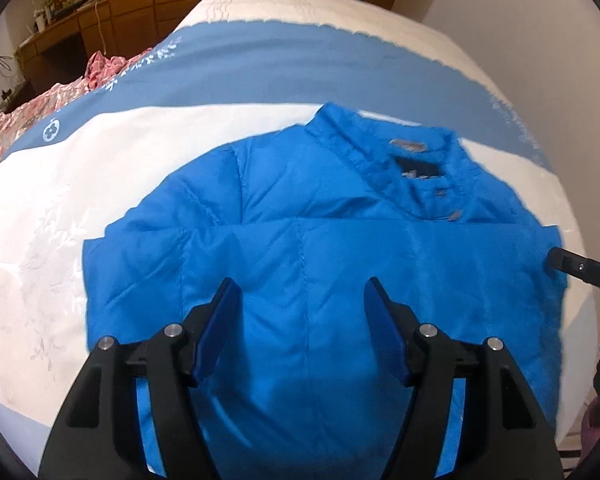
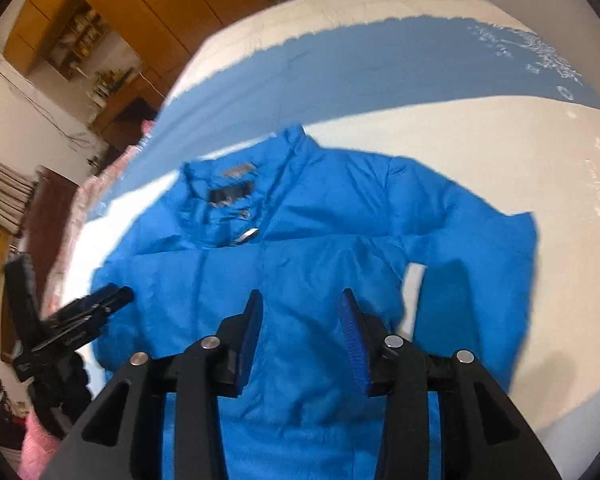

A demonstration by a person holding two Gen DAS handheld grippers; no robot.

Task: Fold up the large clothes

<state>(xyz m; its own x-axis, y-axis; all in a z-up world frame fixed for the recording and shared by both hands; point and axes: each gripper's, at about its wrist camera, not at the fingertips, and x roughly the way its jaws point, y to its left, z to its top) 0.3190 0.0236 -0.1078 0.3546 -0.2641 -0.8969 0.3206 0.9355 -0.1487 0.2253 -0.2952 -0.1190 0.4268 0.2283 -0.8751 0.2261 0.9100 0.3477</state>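
Below both tools, jacket [image 1: 300, 216] lies collar-away on bed [image 1: 100, 168]; left tool [image 1: 300, 300] and right tool [image 2: 300, 312] gape empty (hem nearest).

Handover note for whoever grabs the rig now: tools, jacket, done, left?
Left tool: open, empty, over the jacket's lower front.
Right tool: open, empty, also above the jacket.
Jacket: blue, lying collar away from you on the white and blue bed cover.
Done: one sleeve folded across the chest.
Left: other sleeve is still out to the side; fold it in, then fold the body.
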